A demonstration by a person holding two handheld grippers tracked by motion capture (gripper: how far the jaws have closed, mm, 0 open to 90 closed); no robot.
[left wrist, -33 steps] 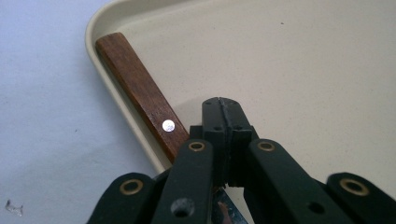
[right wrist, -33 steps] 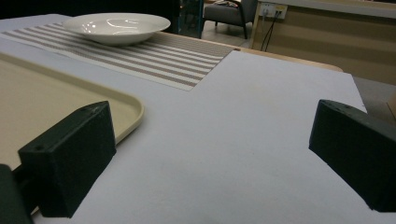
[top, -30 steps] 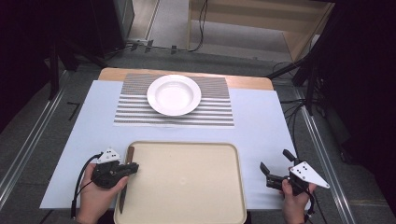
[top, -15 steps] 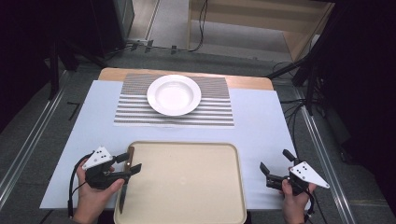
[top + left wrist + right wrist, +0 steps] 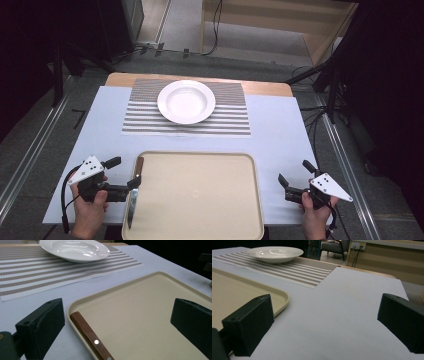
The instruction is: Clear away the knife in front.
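The left gripper [image 5: 122,175] is standing with its jaws spread wide at the near left corner of the tray [image 5: 200,200], and it is pinching nothing. Compared with the frames from a second and half a second ago, this gripper is swinging: it was lying along the tray's left edge, and it is now turning to face across that edge, with one jaw over the white counter [image 5: 280,130] and the other over the tray floor. The knife [image 5: 134,192] is lying where it lay before, along the inner left rim of the tray, wooden handle toward the far end and blade toward the person. This change is judged to mean that the approach is ending and that the grasp is being lined up, not yet made. In the left gripper view, the knife handle [image 5: 91,338] is running between the two jaws, nearer the left one, and is touching neither. The right gripper [image 5: 296,181] is resting near the tray's right edge with its jaws likewise spread and nothing between them; it is holding the same place as before. Farther out, a white plate [image 5: 186,101] is sitting on a striped placemat [image 5: 145,117] at the far side of the counter, well apart from both grippers.
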